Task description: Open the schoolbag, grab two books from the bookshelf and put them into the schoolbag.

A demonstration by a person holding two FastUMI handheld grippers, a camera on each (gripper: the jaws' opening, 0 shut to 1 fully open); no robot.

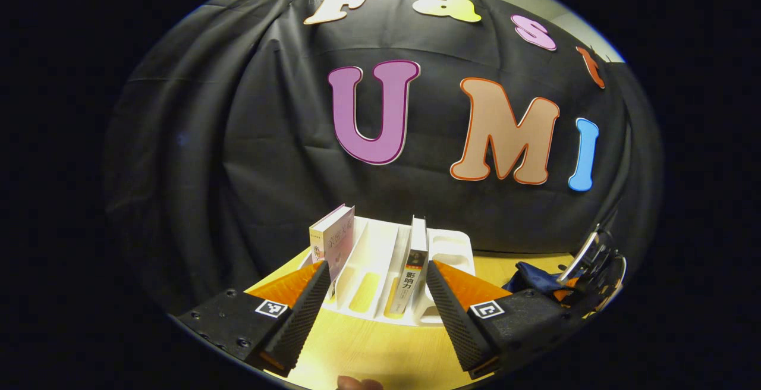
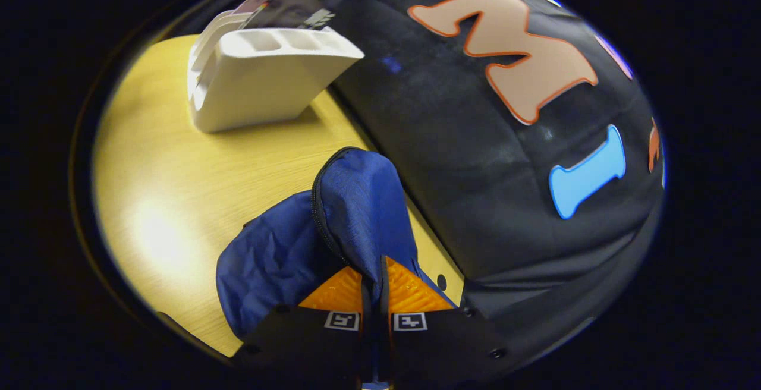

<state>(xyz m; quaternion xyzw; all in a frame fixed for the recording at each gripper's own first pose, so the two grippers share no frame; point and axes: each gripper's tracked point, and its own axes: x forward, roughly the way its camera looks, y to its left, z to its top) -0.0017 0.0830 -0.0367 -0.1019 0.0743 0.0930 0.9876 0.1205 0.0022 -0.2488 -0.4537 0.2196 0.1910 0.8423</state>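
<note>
Left gripper view is showing the left gripper (image 1: 377,280) with its fingers spread wide and nothing between them, hovering over the pale wooden table (image 1: 368,354). Past the ribbed fingertips a white moulded plastic bookshelf (image 1: 380,259) is standing on the table, its slots slanted and smooth. A book with a pale pink cover (image 1: 334,238) is leaning in the left slot, its lower corner hidden behind the left finger. A second book, thin, with a white and dark spine (image 1: 415,265), is standing upright in a slot farther right, its bottom edge partly covered by the right finger. At the right edge a crumpled piece of the blue schoolbag (image 1: 538,277) is peeking out, mostly cut off, with the other gripper's metal parts just beside it and hard to make out.

Right gripper view is showing the right gripper (image 2: 371,286) with its fingers pressed together on a fold of the schoolbag (image 2: 333,223), which is sitting on the table (image 2: 178,188) near the black cloth wall. The bag's fabric is a soft woven blue, wrinkled, with a dark zipper track curving over its rounded top. The bookshelf (image 2: 261,81) is standing well apart from it, seen from its solid end; the books in it are blurred.
</note>
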